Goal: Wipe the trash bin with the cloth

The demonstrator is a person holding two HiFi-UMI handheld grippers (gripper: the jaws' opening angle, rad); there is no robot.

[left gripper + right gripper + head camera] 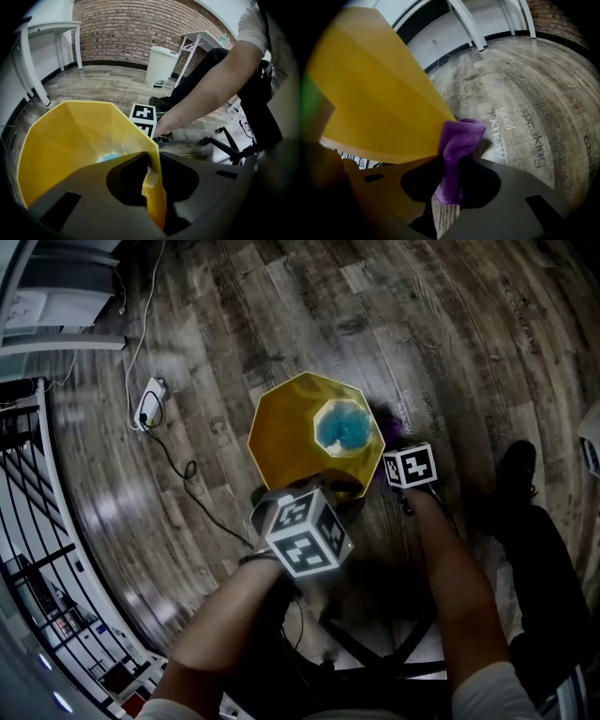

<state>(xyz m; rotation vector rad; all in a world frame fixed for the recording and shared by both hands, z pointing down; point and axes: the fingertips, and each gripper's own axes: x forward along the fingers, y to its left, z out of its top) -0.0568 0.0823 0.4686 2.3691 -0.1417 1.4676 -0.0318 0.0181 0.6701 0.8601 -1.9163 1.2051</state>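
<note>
Between the jaws of the left gripper [153,190], the trash bin [75,140] rim's clamped steady. Just beside its wall, the right gripper [449,190] pinches the cloth [457,140] for wiping.

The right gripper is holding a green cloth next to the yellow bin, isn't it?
Not quite. The cloth is purple, not green, as the right gripper view shows. The rest is right: the right gripper is holding it next to the yellow bin.
</note>
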